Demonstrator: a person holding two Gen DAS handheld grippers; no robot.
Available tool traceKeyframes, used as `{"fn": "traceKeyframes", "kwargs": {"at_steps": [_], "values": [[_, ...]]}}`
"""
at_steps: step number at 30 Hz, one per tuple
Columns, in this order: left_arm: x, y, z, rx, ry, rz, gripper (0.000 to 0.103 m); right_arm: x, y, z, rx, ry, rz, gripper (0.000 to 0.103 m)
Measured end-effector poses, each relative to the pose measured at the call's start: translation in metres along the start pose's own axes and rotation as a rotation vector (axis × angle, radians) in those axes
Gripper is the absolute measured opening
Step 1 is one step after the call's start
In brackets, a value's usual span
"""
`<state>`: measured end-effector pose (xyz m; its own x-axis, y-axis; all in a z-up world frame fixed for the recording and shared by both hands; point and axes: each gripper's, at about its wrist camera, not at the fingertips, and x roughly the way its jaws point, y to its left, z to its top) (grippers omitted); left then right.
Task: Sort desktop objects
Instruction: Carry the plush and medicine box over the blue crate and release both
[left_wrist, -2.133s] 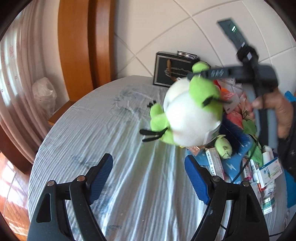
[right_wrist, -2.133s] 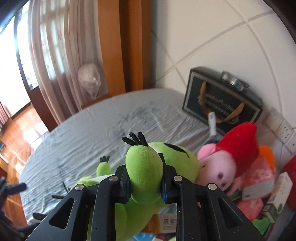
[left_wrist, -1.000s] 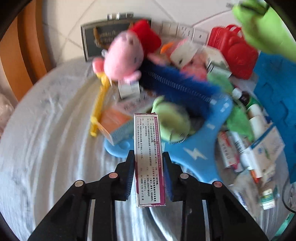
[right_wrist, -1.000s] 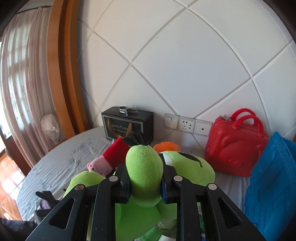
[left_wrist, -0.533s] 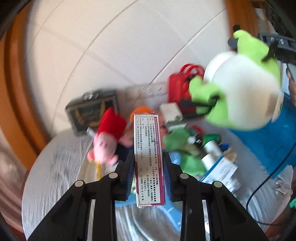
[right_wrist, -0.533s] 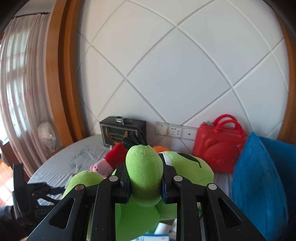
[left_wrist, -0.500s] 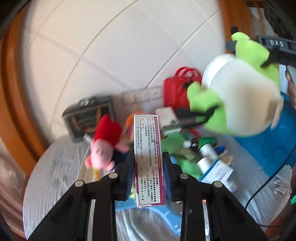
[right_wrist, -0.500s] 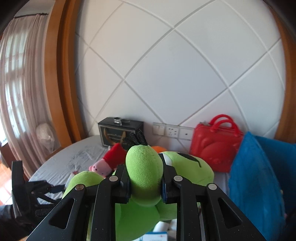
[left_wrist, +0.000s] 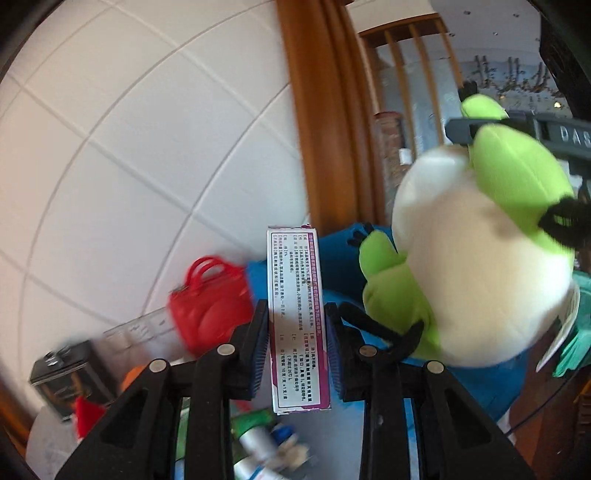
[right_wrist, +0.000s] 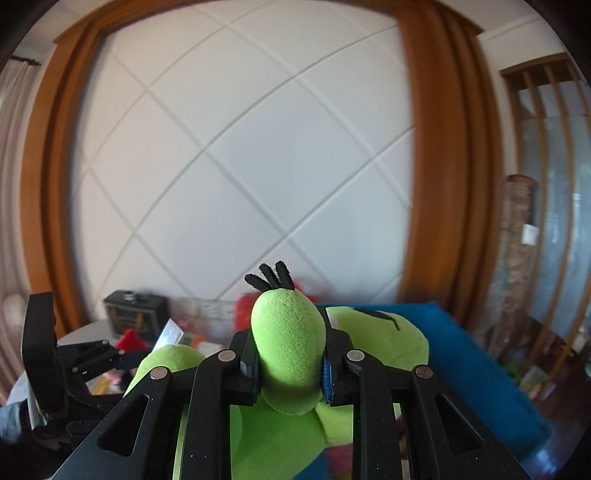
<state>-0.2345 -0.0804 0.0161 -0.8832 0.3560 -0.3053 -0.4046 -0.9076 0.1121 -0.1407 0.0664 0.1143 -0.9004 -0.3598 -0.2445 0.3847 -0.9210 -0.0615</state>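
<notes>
My left gripper (left_wrist: 297, 349) is shut on a white and purple medicine box (left_wrist: 297, 317) and holds it upright in the air. My right gripper (right_wrist: 290, 358) is shut on a limb of a green and white plush frog (right_wrist: 290, 345). The frog (left_wrist: 476, 258) hangs from the right gripper at the right of the left wrist view, close to the box. The left gripper (right_wrist: 96, 356) shows low at the left of the right wrist view.
A red toy suitcase (left_wrist: 208, 301) and a black box (left_wrist: 62, 376) stand against the white tiled wall. A blue cushion (right_wrist: 461, 354) lies to the right. Bottles and boxes (left_wrist: 258, 443) lie below on the table. A wooden frame (left_wrist: 325, 110) rises behind.
Both grippers have swung to the right and lifted, each keeping its load. The pile of toys has slid to the lower left. The frog is now nearer the box.
</notes>
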Motion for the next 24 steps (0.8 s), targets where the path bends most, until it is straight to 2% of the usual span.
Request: {"fn": "traceKeyframes", "kwargs": {"at_steps": [3,8,14,15,16,17,18,19,20,21,24], "values": [[0.034,-0.041,0.032,-0.001,-0.017,-0.02,0.028,-0.008,-0.062,0.0,0.034,0.01,-0.064,0.023],[0.079,-0.095,0.065,0.024,-0.014,-0.036,0.028,0.004,-0.149,-0.016,0.088,0.074,-0.139,0.023],[0.117,-0.142,0.095,0.062,0.02,0.0,0.03,0.038,-0.227,-0.04,0.166,0.162,-0.151,0.023],[0.117,-0.154,0.099,0.078,0.027,0.009,0.033,0.043,-0.234,-0.043,0.177,0.174,-0.148,0.027],[0.121,-0.159,0.102,0.093,0.041,0.019,0.048,0.048,-0.242,-0.045,0.187,0.191,-0.145,0.029],[0.124,-0.166,0.105,0.109,0.051,0.035,0.057,0.051,-0.253,-0.048,0.216,0.202,-0.136,0.033],[0.122,-0.173,0.109,0.113,0.039,0.054,0.075,0.051,-0.259,-0.05,0.236,0.2,-0.133,0.042],[0.121,-0.176,0.112,0.11,0.026,0.076,0.083,0.051,-0.263,-0.051,0.253,0.2,-0.134,0.049],[0.12,-0.177,0.115,0.107,0.012,0.098,0.083,0.048,-0.269,-0.053,0.268,0.19,-0.151,0.062],[0.118,-0.179,0.114,0.105,0.006,0.106,0.084,0.044,-0.271,-0.053,0.272,0.177,-0.157,0.066],[0.114,-0.179,0.116,0.085,0.002,0.127,0.086,0.034,-0.273,-0.053,0.286,0.16,-0.141,0.066]]}}
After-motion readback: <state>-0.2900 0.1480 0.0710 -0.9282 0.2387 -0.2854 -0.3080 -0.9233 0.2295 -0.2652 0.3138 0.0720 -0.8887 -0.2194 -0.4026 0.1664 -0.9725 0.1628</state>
